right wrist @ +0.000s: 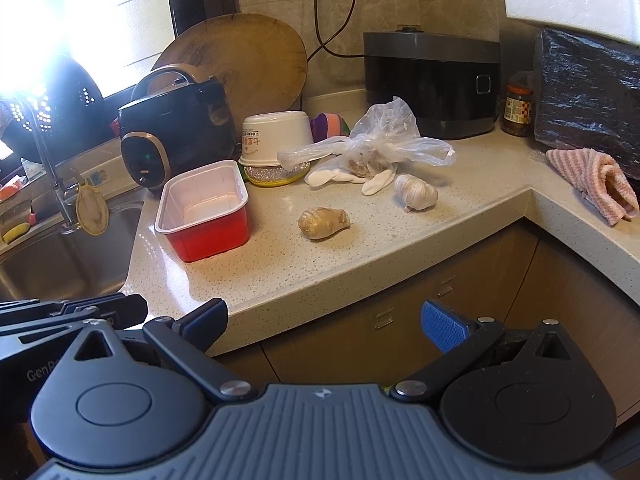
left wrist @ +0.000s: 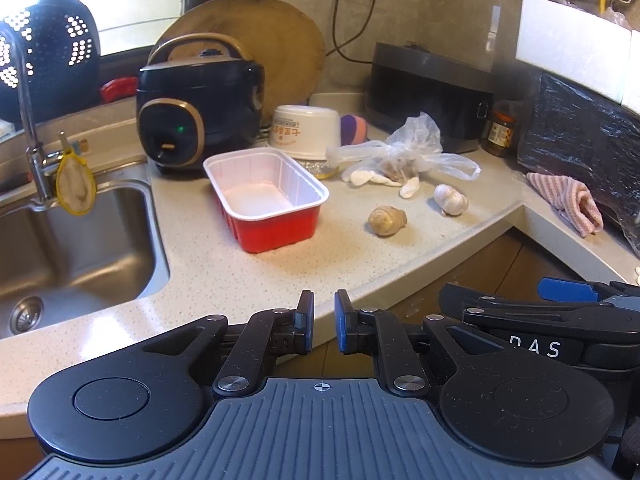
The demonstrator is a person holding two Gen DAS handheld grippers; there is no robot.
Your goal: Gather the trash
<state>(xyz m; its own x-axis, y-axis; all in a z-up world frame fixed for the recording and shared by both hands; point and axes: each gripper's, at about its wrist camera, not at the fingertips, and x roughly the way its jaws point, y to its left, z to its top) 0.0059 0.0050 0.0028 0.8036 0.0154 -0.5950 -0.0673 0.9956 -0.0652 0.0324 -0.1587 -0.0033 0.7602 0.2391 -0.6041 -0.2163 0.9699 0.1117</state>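
Speckled stone counter (left wrist: 248,280), pale and glossy, bent in an L with its front edge curving toward the cabinets. Steel sink (left wrist: 80,240) sunk in at the left end, brushed and shiny. Round wooden board (left wrist: 272,40) propped upright against the tiled back wall. Black cooker (left wrist: 192,108) with gold trim near the back edge beside the sink; boxy dark appliance (left wrist: 432,92) in the back corner. Crinkled black bag (left wrist: 580,128) against the wall along the right arm of the counter, striped pink cloth (left wrist: 568,204) folded just before it, near the front edge there.

Red tray (left wrist: 272,200), ribbed plastic, white inside, empty, near the middle of the counter toward the sink side. White bowl (left wrist: 306,130) upside down behind it. Clear crumpled bag (left wrist: 404,152) knotted around something brownish, mid-counter toward the back; white peels (left wrist: 384,179) touching its front. Garlic (left wrist: 451,199), papery and white, right of centre; knobbly tan ginger (left wrist: 387,221) just beside it, nearer the front edge.

Left gripper (left wrist: 324,320) off the counter's front edge, tilted down, blue pads nearly pressed together with nothing between. Right gripper (right wrist: 326,326) alongside, likewise tilted down, fingers spread wide and empty, short of the front edge.
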